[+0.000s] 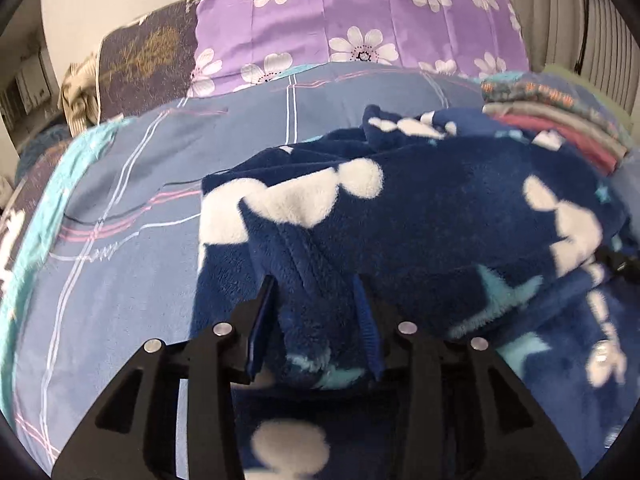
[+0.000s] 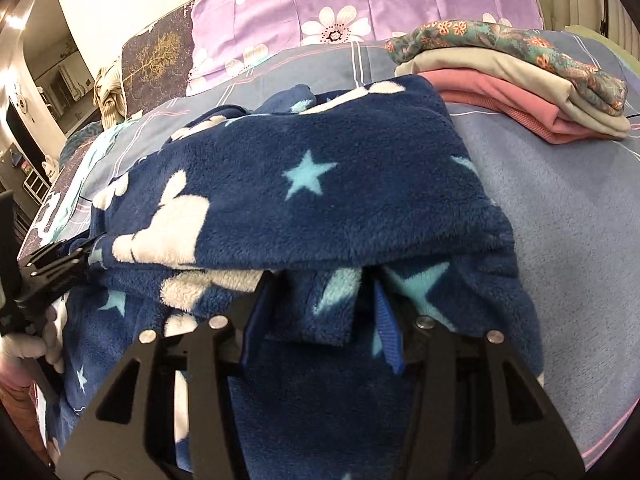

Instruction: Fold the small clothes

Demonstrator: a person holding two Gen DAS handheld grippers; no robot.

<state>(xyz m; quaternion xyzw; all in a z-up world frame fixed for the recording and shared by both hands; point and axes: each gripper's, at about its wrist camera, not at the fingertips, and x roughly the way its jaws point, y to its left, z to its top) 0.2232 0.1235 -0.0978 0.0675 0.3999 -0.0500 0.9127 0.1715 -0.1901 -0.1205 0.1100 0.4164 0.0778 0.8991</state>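
Fleece, navy with white shapes and pale blue stars, fills the gap of both pairs of tongs. Left tongs (image 1: 316,320), low centre of the left wrist view: spread partway around a thick folded ridge of the fleece garment (image 1: 400,216), blue pads standing beside the pile rather than biting into it. Right tongs (image 2: 320,320), low centre of the right wrist view: likewise spread, a hanging flap of the same cloth between the pads, no clear pinch to be seen. Looks like the end of a fold, top layer doubled over toward the camera and being let go. Garment lying mid-frame on the checked blue bed cover (image 2: 580,208), left tongs also showing at the left edge there. Next, probably: draw both tongs back clear of the pile without dragging the top layer, then regrip an edge for another fold or carry it to the folded stack (image 2: 520,80) at upper right. Purple flowered pillow (image 1: 360,20) along the top.
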